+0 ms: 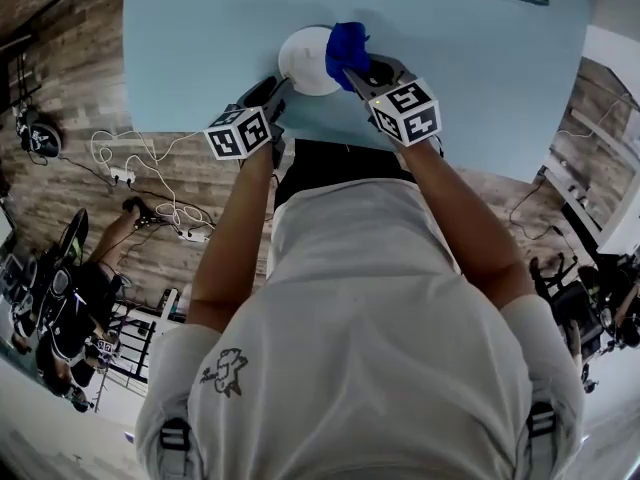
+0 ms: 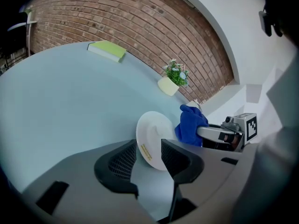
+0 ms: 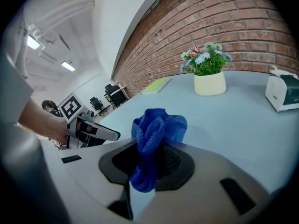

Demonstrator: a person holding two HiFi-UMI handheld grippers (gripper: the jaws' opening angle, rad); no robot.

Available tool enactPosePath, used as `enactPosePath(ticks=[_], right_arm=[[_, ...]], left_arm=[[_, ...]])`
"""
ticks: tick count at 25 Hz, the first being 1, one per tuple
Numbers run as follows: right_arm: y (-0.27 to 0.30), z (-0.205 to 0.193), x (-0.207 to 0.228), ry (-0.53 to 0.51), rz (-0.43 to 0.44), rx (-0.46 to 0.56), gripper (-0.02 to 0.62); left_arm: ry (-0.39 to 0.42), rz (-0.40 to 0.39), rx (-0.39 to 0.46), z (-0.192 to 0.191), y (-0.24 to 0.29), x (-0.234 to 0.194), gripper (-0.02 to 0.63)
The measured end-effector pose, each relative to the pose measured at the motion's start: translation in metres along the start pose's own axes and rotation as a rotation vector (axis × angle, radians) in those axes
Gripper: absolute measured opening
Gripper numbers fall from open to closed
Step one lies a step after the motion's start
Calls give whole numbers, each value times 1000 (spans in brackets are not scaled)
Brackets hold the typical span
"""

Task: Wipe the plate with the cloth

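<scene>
A white plate (image 1: 305,60) lies on the light blue table (image 1: 200,48) near its front edge. My left gripper (image 1: 280,88) reaches it from the left and is open. In the left gripper view the rim of the plate (image 2: 154,136) sits between the two jaws of this gripper (image 2: 148,157), with a gap showing at the pads. My right gripper (image 1: 352,68) is shut on a bunched blue cloth (image 1: 347,46) and holds it over the plate's right edge. The cloth (image 3: 156,134) sticks up out of the right gripper's (image 3: 149,164) jaws.
A potted plant (image 3: 209,76) and a white and green box (image 3: 282,92) stand at the table's far side. A green book (image 2: 107,49) lies far left. Below the table's near edge, cables (image 1: 150,183) lie on the wooden floor. A seated person (image 1: 70,298) is at the left.
</scene>
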State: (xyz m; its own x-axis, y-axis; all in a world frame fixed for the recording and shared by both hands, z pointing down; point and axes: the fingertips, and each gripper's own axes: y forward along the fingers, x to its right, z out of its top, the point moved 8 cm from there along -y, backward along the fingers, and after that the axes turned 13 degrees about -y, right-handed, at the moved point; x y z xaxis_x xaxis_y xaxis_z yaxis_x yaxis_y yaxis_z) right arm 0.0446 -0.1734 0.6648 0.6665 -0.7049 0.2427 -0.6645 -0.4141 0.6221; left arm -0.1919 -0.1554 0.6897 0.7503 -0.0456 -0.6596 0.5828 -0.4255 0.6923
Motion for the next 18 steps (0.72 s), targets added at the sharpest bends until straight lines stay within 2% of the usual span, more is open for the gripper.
enactPosePath(ticks=[7,18], right_arm=[[17,-16,3,-18,31,-68,78],[32,-29,8,-25,39,-110,78]], left_arm=[[-74,-16,-48,-2,18,-9,153],[-76,-46,-50,2,24,-8,153]])
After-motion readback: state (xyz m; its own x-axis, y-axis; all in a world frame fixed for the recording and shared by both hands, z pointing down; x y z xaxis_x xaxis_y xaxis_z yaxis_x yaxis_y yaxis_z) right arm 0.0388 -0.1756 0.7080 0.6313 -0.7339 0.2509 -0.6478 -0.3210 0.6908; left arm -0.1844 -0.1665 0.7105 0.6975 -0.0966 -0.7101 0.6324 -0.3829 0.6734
